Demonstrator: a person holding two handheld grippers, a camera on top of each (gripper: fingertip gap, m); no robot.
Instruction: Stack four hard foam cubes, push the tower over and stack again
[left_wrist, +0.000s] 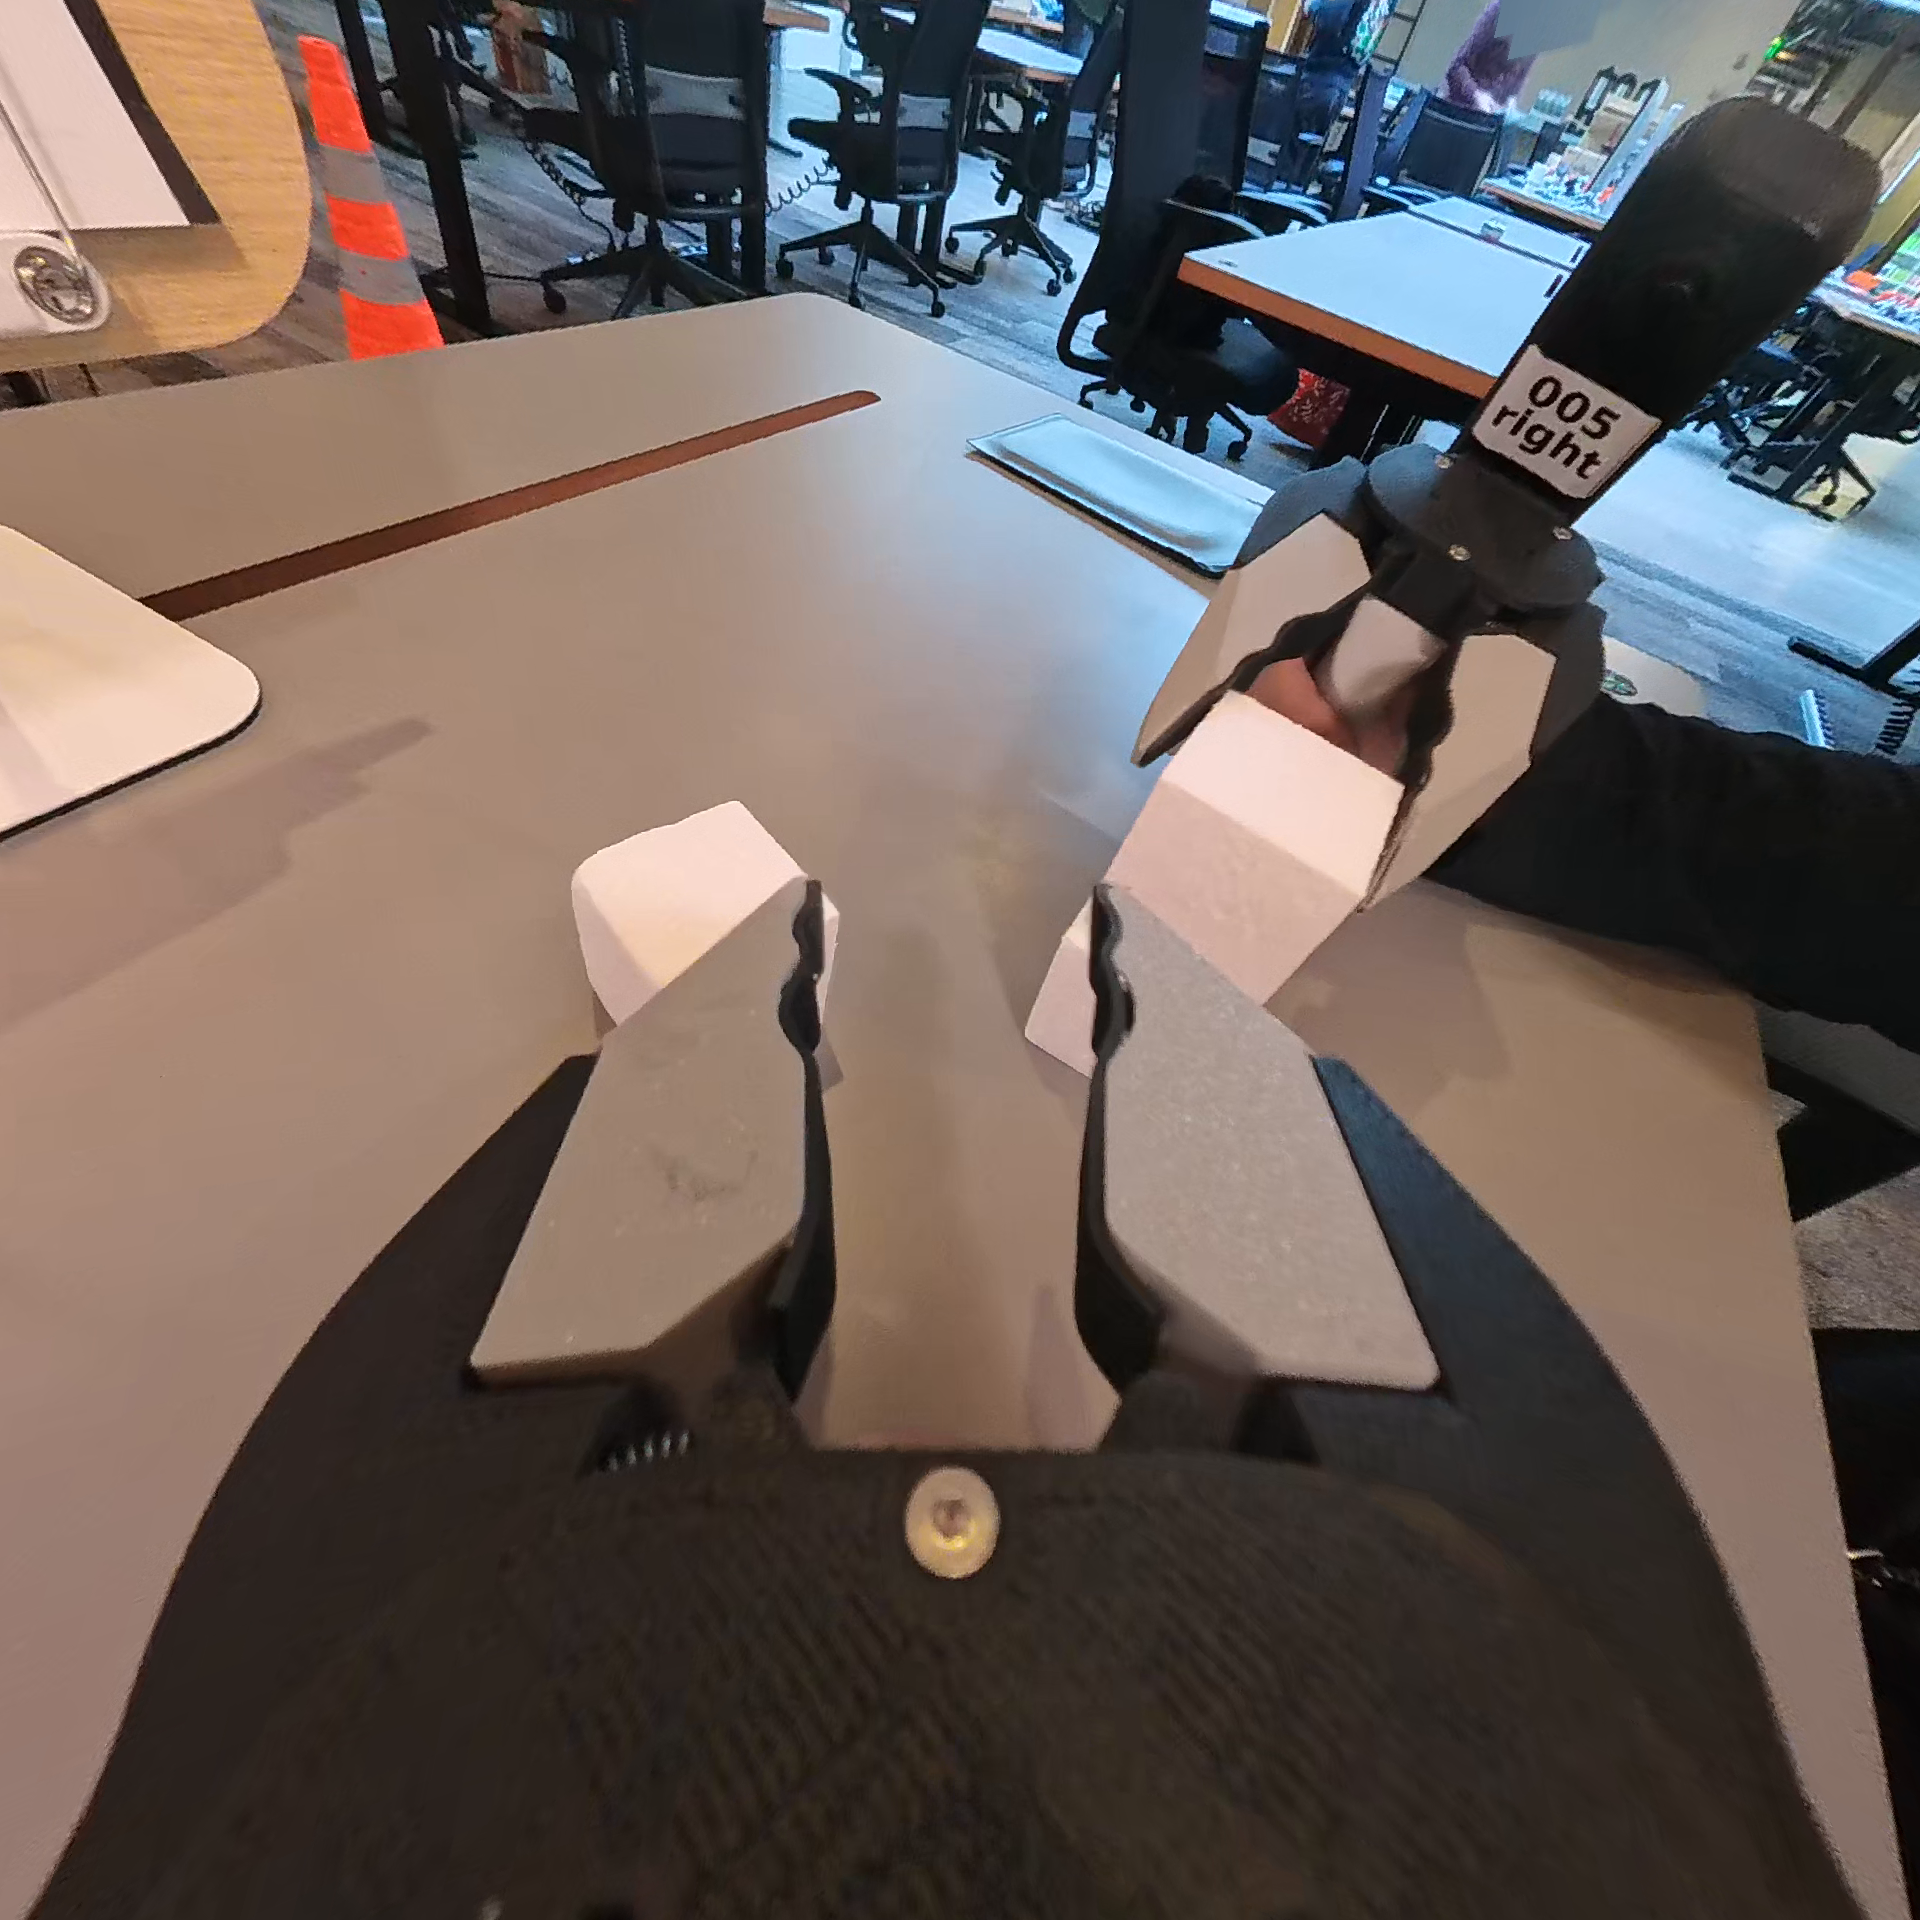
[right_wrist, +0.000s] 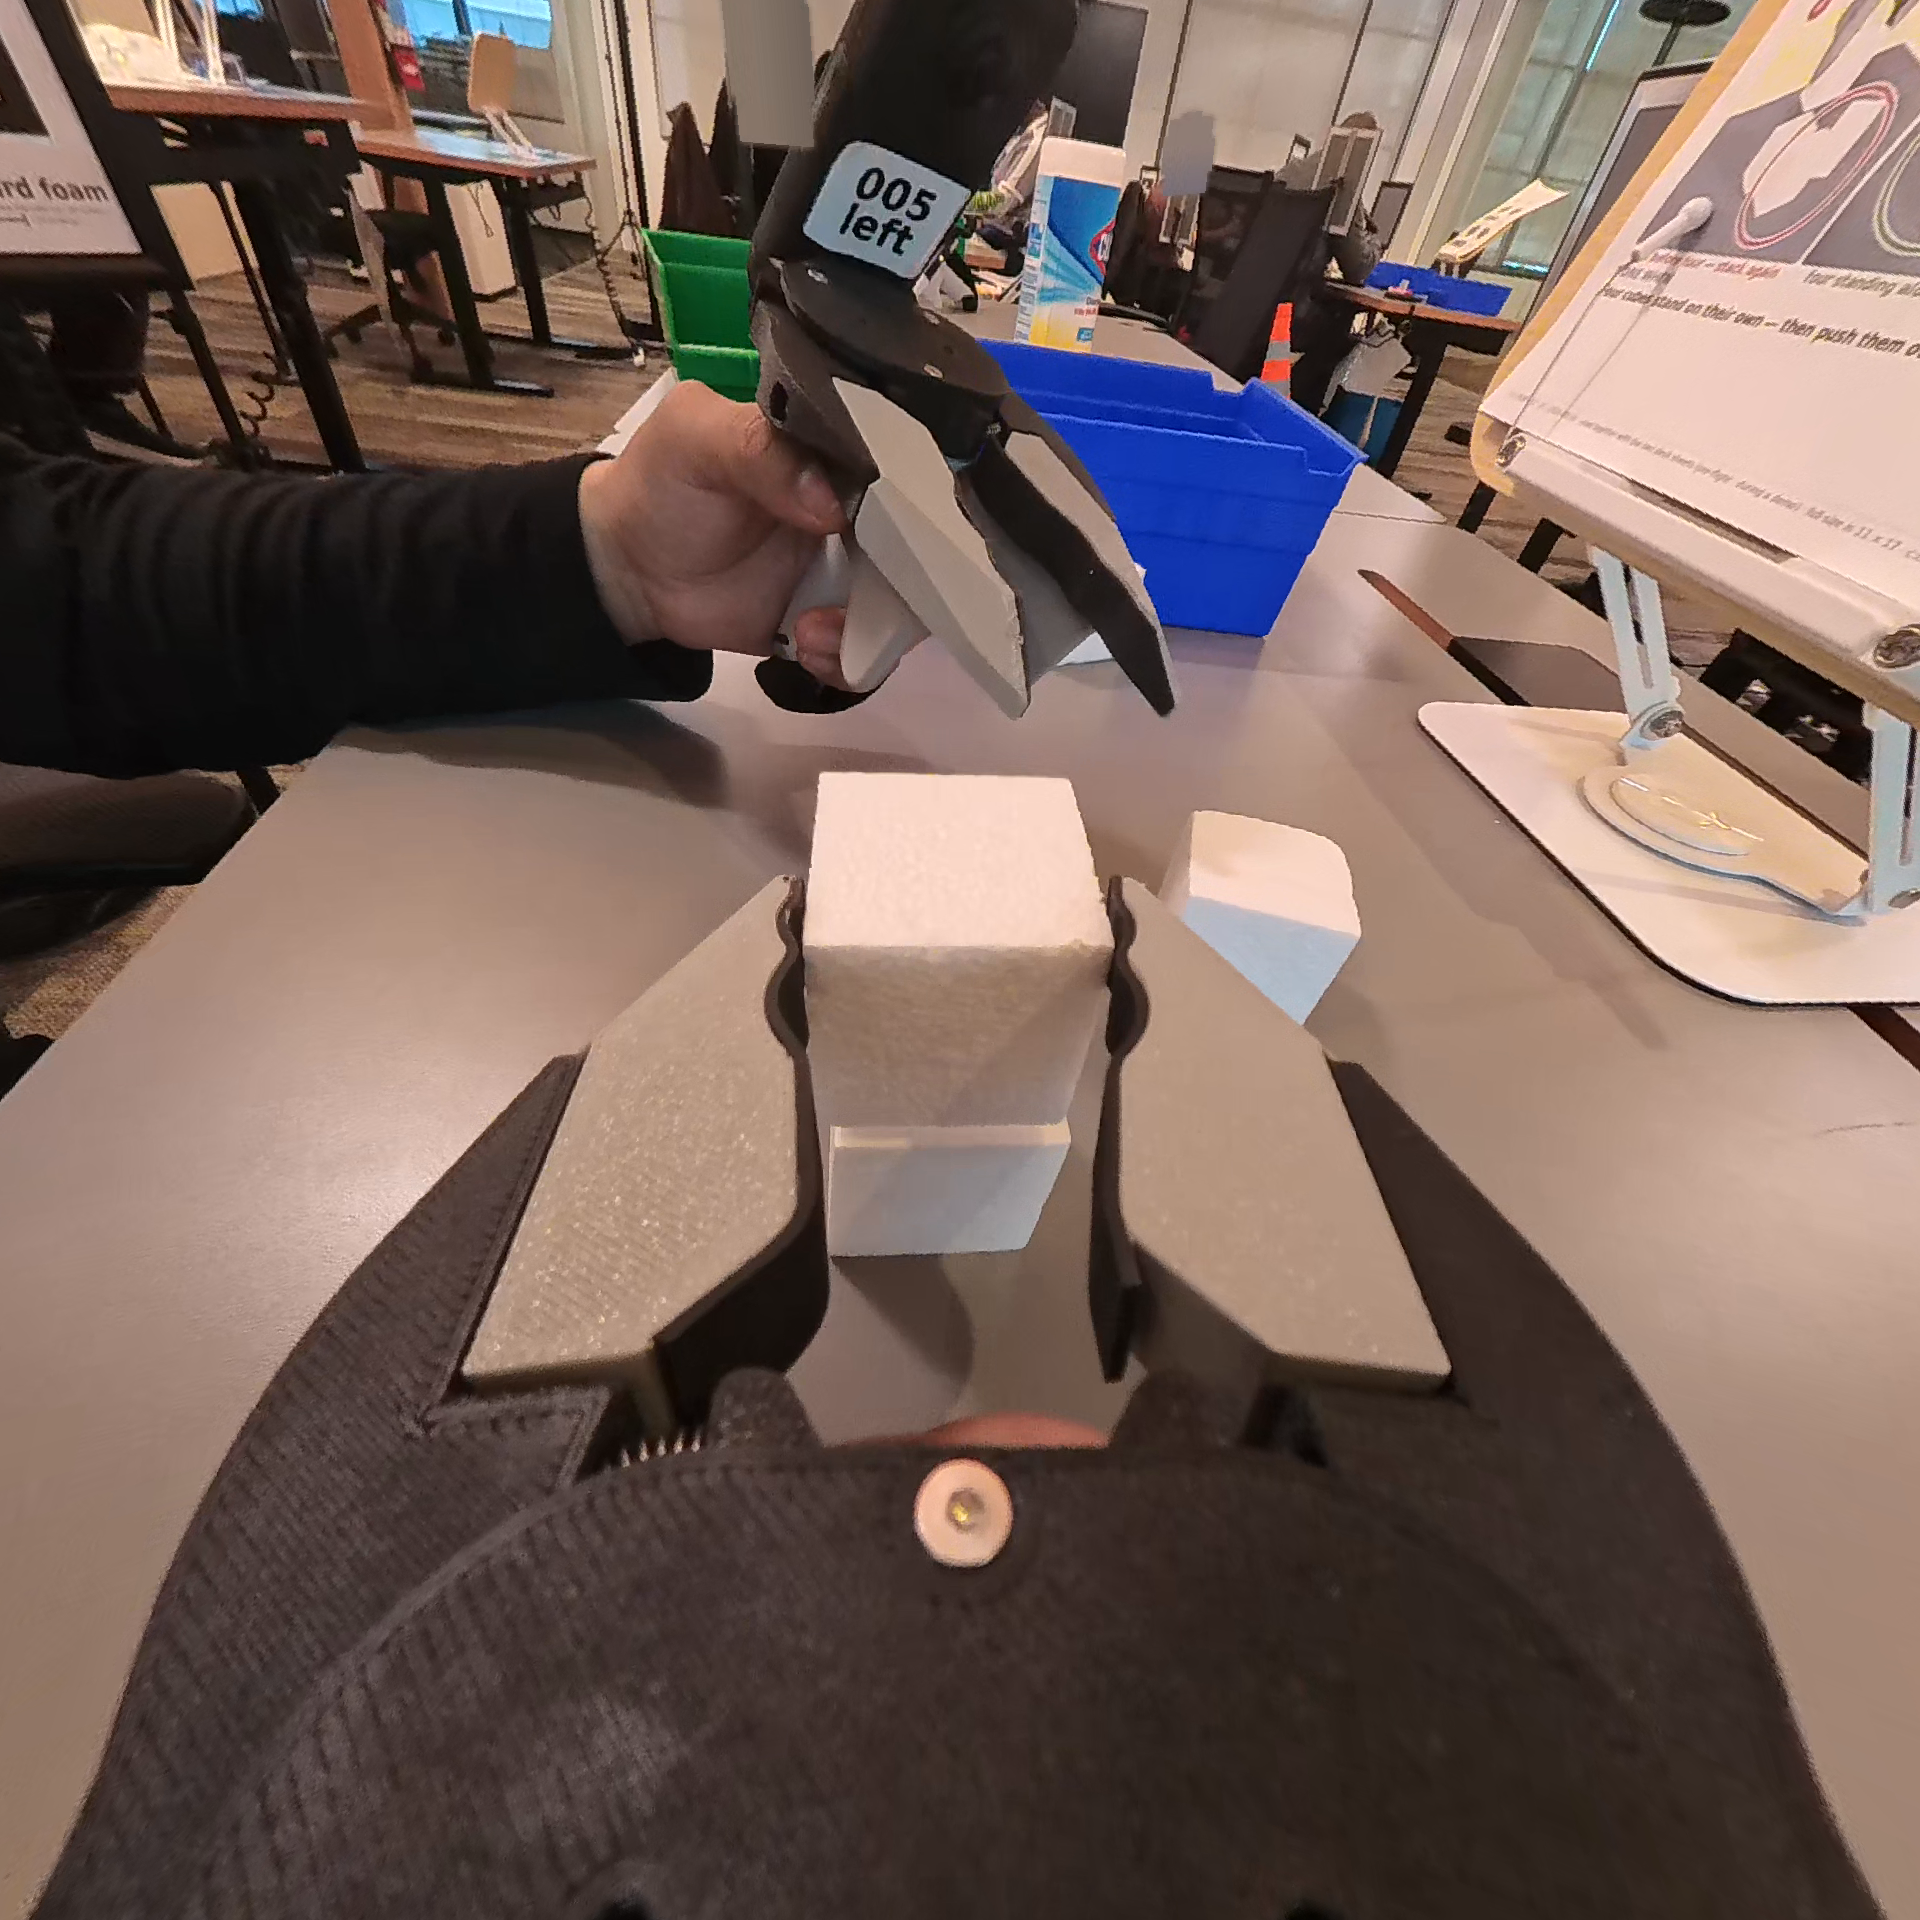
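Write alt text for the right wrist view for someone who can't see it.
The right tongs grip a white foam cube just above a second cube on a grey table. A third cube sits to the right, and a hand holds the empty left tongs above them.

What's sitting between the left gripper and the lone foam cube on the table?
Nothing: in the right wrist view, only bare table separates the left gripper from the lone cube.
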